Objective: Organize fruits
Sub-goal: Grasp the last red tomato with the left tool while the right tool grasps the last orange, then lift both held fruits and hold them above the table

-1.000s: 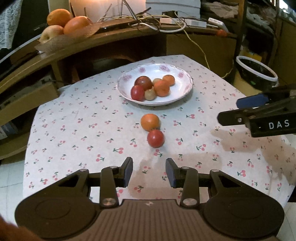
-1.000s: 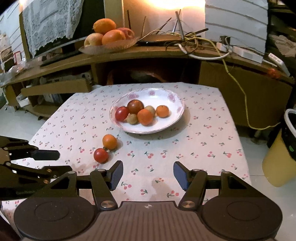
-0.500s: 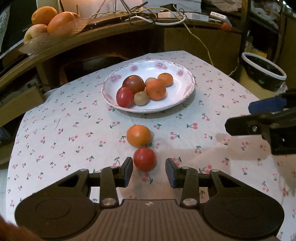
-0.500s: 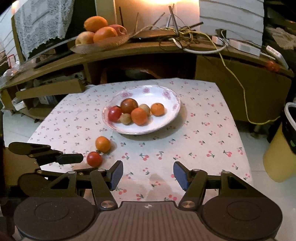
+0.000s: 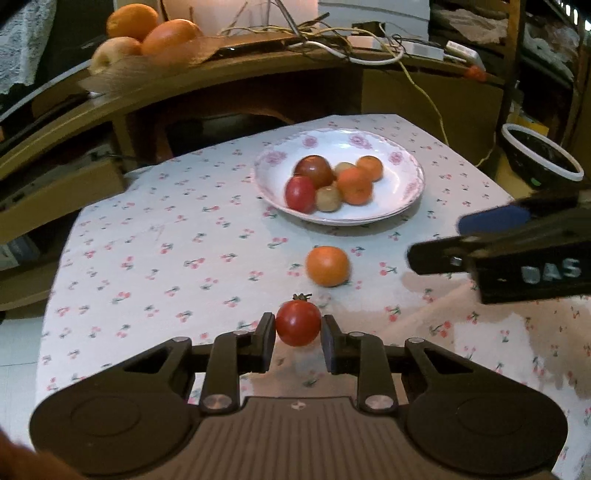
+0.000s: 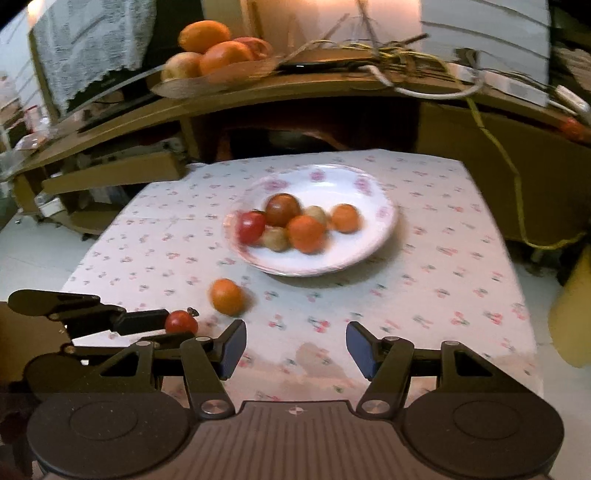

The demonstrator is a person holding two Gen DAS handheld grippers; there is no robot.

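A small red tomato (image 5: 298, 328) with a green stem sits between the fingers of my left gripper (image 5: 298, 325), whose jaws are closing, both pads touching its sides. The right wrist view shows the same tomato (image 6: 181, 322) at the left gripper's tips, low over the cherry-print cloth. A loose orange (image 5: 327, 266) (image 6: 226, 296) lies just beyond it. Further back, a white flowered plate (image 5: 402, 177) (image 6: 369, 206) holds several small fruits. My right gripper (image 6: 295, 345) (image 5: 434, 240) stands open over bare cloth, to the right of the tomato, with nothing between its fingers.
Behind the table, a wooden shelf carries a tray of large oranges and an apple (image 5: 147, 33) and tangled cables (image 5: 332, 40). A dark, white-rimmed bin (image 5: 539, 158) and a yellow container (image 6: 572, 314) stand past the table's right edge. The cloth has a damp patch (image 5: 443, 306) near me.
My left gripper has moved forward and down to the red tomato, and its jaws have closed in around it. The right gripper has drifted a little closer to the plate, still open.
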